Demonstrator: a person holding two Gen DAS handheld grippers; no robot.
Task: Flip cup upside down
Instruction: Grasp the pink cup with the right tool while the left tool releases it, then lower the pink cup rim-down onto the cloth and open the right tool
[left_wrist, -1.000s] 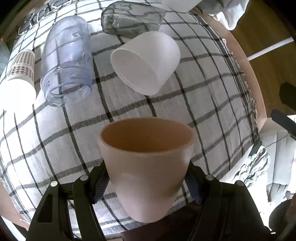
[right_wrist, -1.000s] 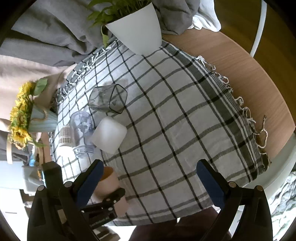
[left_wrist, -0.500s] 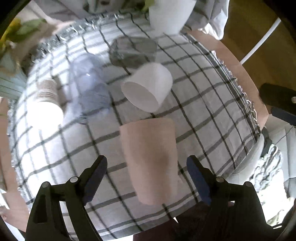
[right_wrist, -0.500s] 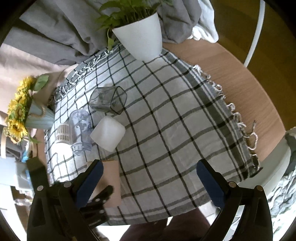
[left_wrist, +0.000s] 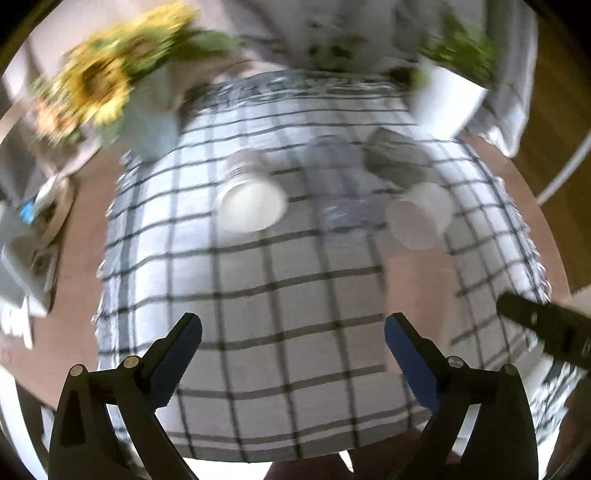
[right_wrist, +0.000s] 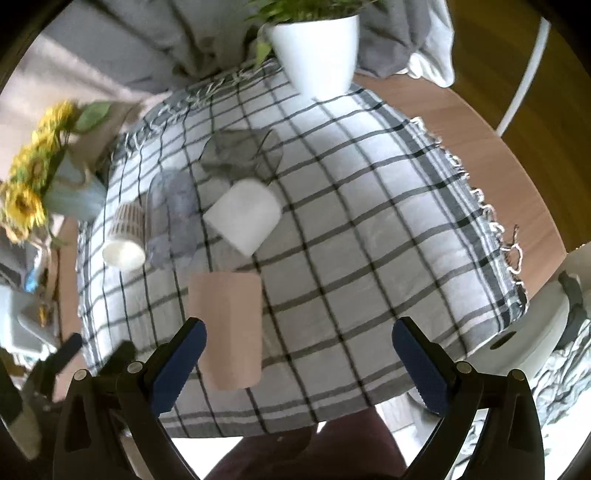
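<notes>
Pink cup (right_wrist: 226, 328) stands on the checked cloth (right_wrist: 351, 258) near the front edge of the worktop (right_wrist: 480, 147), its closed end facing up, free of both tools. Left tool (left_wrist: 291, 343) is spread wide with nothing between its fingers, the cup just right of it. Right tool (right_wrist: 297, 350) is likewise wide apart and holds nothing. Farther back lie a white cup (right_wrist: 243, 218) on its side, a clear tumbler (right_wrist: 171, 218), a grey glass (right_wrist: 240, 153) and a patterned paper cup (right_wrist: 123, 236). A white plant pot (right_wrist: 317, 51) stands at the far edge, sunflowers (right_wrist: 26, 184) at the left.
</notes>
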